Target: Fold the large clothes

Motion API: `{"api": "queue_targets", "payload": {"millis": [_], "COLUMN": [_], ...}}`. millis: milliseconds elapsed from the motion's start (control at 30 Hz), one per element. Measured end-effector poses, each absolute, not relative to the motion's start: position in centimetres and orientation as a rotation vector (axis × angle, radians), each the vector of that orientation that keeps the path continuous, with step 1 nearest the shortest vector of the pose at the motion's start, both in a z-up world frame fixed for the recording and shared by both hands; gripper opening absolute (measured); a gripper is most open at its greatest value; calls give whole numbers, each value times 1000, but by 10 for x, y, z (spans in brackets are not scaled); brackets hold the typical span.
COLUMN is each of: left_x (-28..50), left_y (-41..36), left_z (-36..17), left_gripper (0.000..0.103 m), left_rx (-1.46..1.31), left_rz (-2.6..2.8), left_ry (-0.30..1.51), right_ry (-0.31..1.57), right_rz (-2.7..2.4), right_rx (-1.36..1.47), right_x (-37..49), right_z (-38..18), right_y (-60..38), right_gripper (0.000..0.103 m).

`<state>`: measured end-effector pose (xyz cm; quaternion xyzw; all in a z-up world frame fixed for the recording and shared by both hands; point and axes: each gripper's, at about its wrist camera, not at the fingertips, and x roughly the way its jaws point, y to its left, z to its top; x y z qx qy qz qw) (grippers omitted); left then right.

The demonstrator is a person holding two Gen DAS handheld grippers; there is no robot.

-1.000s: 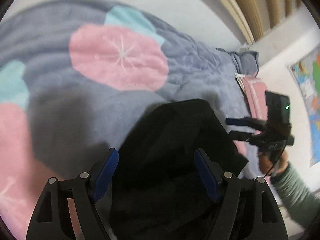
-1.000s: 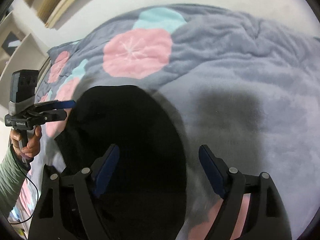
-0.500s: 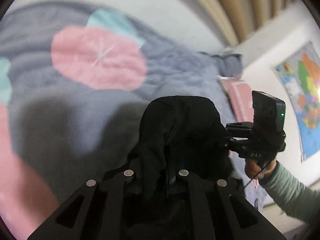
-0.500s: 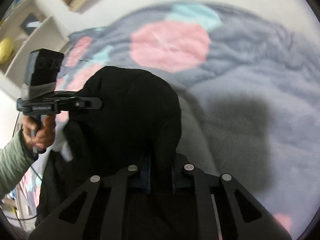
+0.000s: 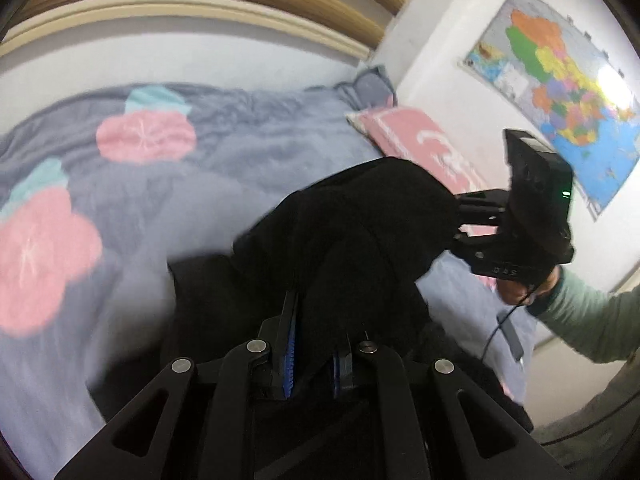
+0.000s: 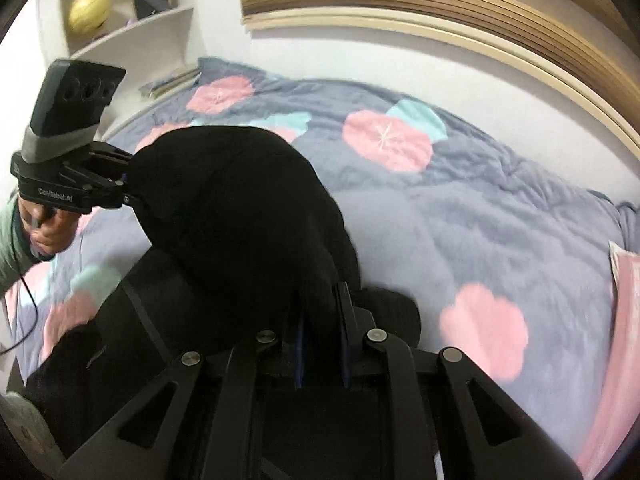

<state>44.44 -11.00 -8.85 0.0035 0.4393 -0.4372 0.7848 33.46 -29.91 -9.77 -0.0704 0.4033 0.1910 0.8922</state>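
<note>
A large black garment [image 5: 360,232] hangs bunched above the bed, lifted off the quilt. My left gripper [image 5: 314,344] is shut on a fold of its cloth, which drapes over the blue pads. My right gripper [image 6: 322,320] is likewise shut on the black garment [image 6: 240,208], and cloth hides its fingertips. Each view shows the other gripper biting into the garment's far side: the right gripper [image 5: 460,216] at the right of the left wrist view, the left gripper [image 6: 128,184] at the left of the right wrist view. The garment's lower part trails down toward the bed's near edge.
A grey-blue quilt [image 6: 480,208] with pink and teal flowers covers the bed. A pink pillow [image 5: 420,144] lies at the head, below a wall map [image 5: 560,92]. Corner shelves [image 6: 132,32] hold a yellow ball. Wooden slats [image 6: 440,4] line the wall behind. A green sleeve [image 5: 588,316] reaches in.
Both grippers went from open over the flat garment to shut on its cloth. They then rose and pulled back, lifting the garment off the quilt.
</note>
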Motion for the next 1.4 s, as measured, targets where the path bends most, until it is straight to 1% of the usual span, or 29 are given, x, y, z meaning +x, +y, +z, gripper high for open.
{"api": "queue_targets", "payload": {"millis": [67,167,233,267,333,367,433,467,500,533,567,633,733,767,800,867,933,1000,1067,1133,1167,1233,1300,1400], "left_x": [410,370,357,352,343,336,321,316,311,304,298,291,295,300,306,324,343,364,379,384,384,380,380,372], "left_y": [-106,-101,-99,-96,-91,-88,-78,-74,-69,-64,-57,-48,-40,-41,-45,-58,-76,-94,-106,-112,-113,-105,-100,-95], "left_z": [-103,-132,-159,-177,-201,-205,-196,-190,-184,-177,-169,-152,-119,-106,-96,-85,-90,-110,-149,-190,-214,-234,-231,-211], "left_gripper": [14,15,19,19,19,19,20,23,34,47,49,49,49,49,49,49,49,49,49,49,47,47,47,47], "left_rx": [24,18,-31,-86,-144,-151,-168,-172,-173,-170,-158,-136,-151,-173,-193,-248,-253,-240,-271,-229,-192,-257,-297,-318], "left_rz": [-923,-879,-834,-806,-760,-728,-698,-698,-699,-701,-698,-692,-687,-701,-718,-747,-712,-678,-664,-594,-542,-545,-543,-564], "left_ry": [988,1067,1145,1199,1256,1265,1256,1257,1260,1270,1274,1251,1172,1130,1099,1060,1079,1114,1216,1321,1382,1379,1378,1322], "right_ry": [862,922,943,954,997,1027,1058,1061,1065,1067,1068,1057,994,975,964,958,1029,1147,1239,1329,1324,1283,1245,1209], "right_rz": [383,357,299,279,260,261,253,246,233,219,207,199,215,236,256,284,296,323,311,268,274,275,271,286], "right_rx": [-185,-235,-303,-331,-350,-338,-292,-256,-215,-178,-122,-22,144,193,231,289,315,308,273,198,209,214,218,228], "right_x": [306,262,242,233,223,218,204,198,192,189,187,188,209,215,223,246,278,303,319,319,315,306,299,287], "right_z": [-108,-140,-165,-179,-200,-205,-203,-197,-190,-184,-175,-158,-123,-113,-106,-100,-111,-140,-177,-226,-241,-251,-247,-225], "right_y": [-284,-258,-241,-235,-229,-229,-238,-248,-259,-270,-284,-304,-327,-327,-325,-312,-291,-271,-256,-246,-246,-247,-250,-255], "right_gripper": [17,17,20,24,24,24,25,28,38,42,48,48,52,54,58,59,59,59,59,58,58,58,58,58]}}
